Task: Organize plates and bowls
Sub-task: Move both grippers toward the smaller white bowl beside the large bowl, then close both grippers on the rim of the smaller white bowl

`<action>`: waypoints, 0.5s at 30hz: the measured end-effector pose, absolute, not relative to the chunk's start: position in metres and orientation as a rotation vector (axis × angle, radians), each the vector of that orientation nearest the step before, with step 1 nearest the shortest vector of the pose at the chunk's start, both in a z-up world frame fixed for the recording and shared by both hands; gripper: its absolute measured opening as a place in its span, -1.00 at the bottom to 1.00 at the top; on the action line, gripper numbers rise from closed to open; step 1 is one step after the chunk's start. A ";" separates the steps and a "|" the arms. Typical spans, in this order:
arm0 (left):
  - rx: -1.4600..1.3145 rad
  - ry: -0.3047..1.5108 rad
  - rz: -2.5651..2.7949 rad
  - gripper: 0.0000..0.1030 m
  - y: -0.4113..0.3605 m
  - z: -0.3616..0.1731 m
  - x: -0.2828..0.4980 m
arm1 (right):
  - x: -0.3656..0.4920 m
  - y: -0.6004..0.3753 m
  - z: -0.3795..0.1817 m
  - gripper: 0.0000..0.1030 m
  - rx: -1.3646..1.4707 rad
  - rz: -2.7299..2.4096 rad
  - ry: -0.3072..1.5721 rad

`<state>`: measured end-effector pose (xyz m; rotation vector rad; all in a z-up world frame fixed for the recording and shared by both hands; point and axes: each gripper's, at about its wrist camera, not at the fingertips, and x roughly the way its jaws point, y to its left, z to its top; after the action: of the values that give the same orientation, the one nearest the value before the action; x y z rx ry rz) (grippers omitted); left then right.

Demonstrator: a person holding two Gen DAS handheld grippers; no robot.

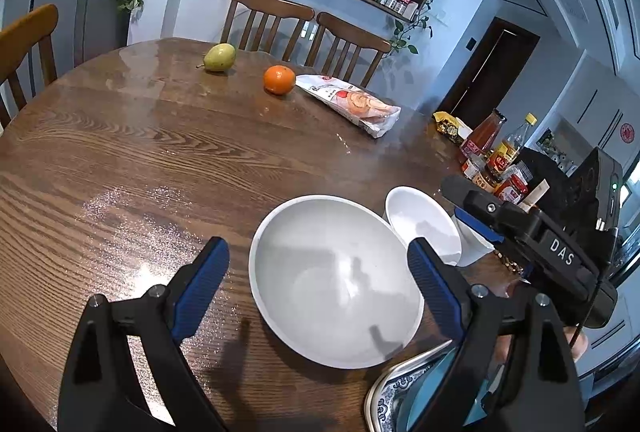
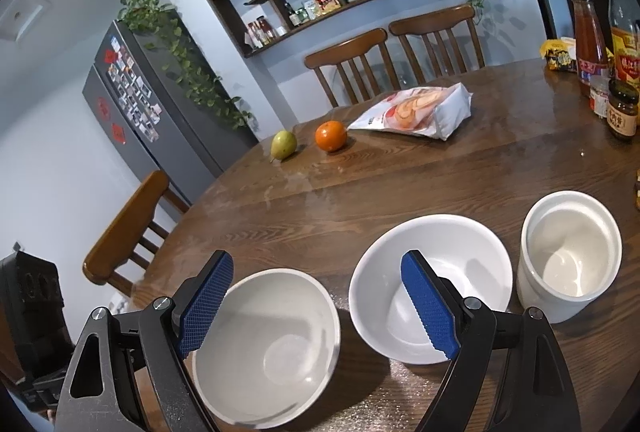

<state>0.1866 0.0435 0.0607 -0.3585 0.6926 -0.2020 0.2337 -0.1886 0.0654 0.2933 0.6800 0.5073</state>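
Bowl [image 1: 336, 284], glazed, rigid, slippery, breakable: I'm hovering both claws, left [image 1: 318, 284] and right [image 2: 316, 306], spread empty, judging its three-o'clock rim the best hold.

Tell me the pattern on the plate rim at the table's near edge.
Blue scroll ornament on white, on the plate; shows only in the left wrist view.

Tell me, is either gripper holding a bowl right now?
Nothing is held. The left gripper and the right gripper both hover open above the grey bowl.
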 end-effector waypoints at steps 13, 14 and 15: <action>-0.290 0.663 -0.166 0.75 0.029 0.095 0.174 | 0.234 -0.198 0.070 0.84 0.279 0.465 0.693; -0.269 0.666 -0.176 0.75 0.025 0.099 0.174 | 0.235 -0.201 0.070 0.84 0.278 0.449 0.704; -0.246 0.671 -0.188 0.75 0.019 0.102 0.175 | 0.237 -0.204 0.070 0.84 0.284 0.436 0.714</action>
<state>0.1748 0.0189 0.1022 -0.2464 0.6708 -0.1880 0.2369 -0.2042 0.0699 0.2835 0.7137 0.4365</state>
